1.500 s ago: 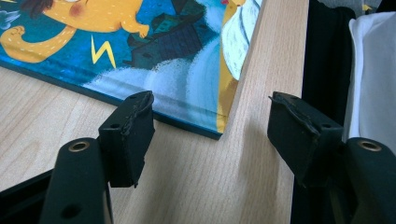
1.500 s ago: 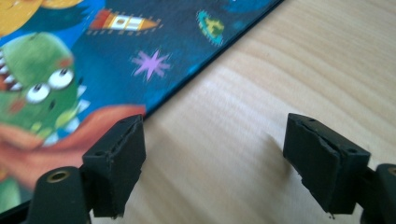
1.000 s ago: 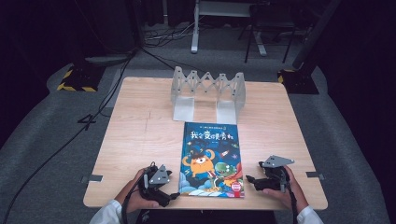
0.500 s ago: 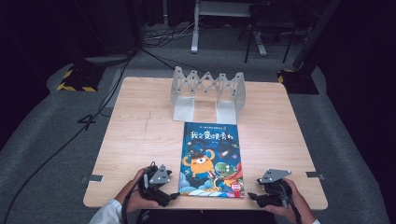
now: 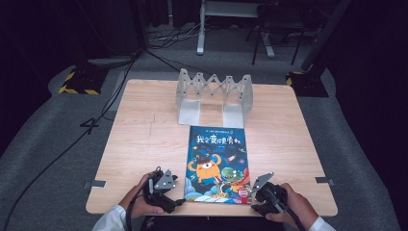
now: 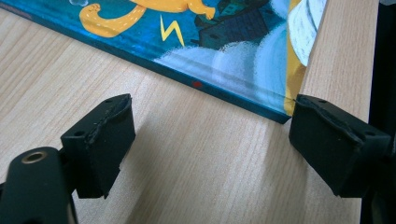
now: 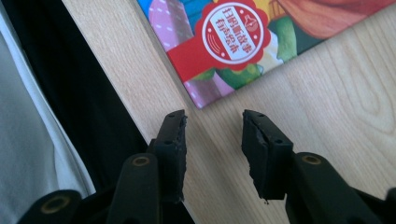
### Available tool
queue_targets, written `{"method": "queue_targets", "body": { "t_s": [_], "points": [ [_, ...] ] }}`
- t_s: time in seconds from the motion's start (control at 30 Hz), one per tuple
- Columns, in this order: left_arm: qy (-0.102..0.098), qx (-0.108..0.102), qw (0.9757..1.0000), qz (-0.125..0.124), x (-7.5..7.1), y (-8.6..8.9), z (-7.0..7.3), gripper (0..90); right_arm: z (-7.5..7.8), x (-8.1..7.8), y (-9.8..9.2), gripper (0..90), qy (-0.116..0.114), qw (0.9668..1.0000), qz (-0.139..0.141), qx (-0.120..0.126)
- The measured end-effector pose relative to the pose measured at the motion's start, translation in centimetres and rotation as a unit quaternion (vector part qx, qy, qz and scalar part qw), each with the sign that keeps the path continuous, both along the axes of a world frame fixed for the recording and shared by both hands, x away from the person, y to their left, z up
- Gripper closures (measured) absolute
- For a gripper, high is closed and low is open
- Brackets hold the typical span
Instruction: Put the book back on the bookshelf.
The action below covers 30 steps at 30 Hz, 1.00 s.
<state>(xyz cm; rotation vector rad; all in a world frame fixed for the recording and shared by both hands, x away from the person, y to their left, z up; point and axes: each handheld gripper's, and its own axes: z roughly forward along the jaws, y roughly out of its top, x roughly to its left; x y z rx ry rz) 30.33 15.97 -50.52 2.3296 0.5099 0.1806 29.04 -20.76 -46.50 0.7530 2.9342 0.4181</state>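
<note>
1. Picture book (image 5: 216,164): lies flat and closed, cover up, on the wooden desk (image 5: 144,144). Blue cover with an orange cartoon creature, a green one beside it, and a line of Chinese title characters across the top. Its bottom edge sits close to the near edge of the desk; its top edge stops just short of the rack.
2. Book, lower right corner: carries a round red seal with white characters (image 7: 232,31) on a red band. Book, lower left corner: dark blue spine edge, with a small red mark on it (image 6: 197,84).
3. Right gripper (image 5: 260,185): just beside the book's lower right corner, held in the person's right hand (image 5: 293,204). In the right gripper view the jaws point at that corner from a little way off; bare desk shows between them. The jaws have just been closing and stand at a narrow gap, with nothing between them. No contact with the book.
4. Left gripper (image 5: 166,185): just beside the book's lower left corner, in the person's left hand (image 5: 142,202). In the left gripper view the jaws stand wide apart, low over the desk; the book's corner lies just ahead of the right-hand jaw. Nothing between them; whether that jaw touches the corner, cannot tell.
5. Rack (image 5: 214,96): grey, folding, zigzag top, upright beyond the book's top edge, near the far side of the desk.
6. Around the desk: grey floor (image 5: 48,144), with a black cable (image 5: 62,149) to the book's left.
</note>
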Motion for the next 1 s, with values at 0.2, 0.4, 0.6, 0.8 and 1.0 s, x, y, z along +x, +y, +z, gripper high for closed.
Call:
{"method": "queue_targets", "body": {
  "t_s": [0.2,0.4,0.6,0.8,1.0],
  "points": [
    [0.0,0.001,1.0,-0.001,0.0,0.0,0.0,14.9,0.3,0.4,1.1,73.1,0.016,0.999,0.026,-0.032],
    [0.001,0.0,1.0,-0.001,0.0,0.0,0.0,15.0,0.3,0.8,1.6,77.5,0.023,0.998,0.036,-0.046],
    [0.003,-0.004,1.0,-0.003,0.1,-0.2,0.0,16.7,0.0,0.5,0.9,77.7,0.024,0.999,0.027,0.025],
    [0.001,-0.008,1.0,-0.006,0.2,-0.3,0.0,19.1,-0.6,0.4,0.2,76.2,0.029,0.9941,0.022,0.102],
    [0.0,-0.011,0.9999,-0.008,0.2,-0.2,0.1,26.4,-1.1,0.3,-0.3,75.5,0.023,0.9893,0.014,0.144]
  ]
}}
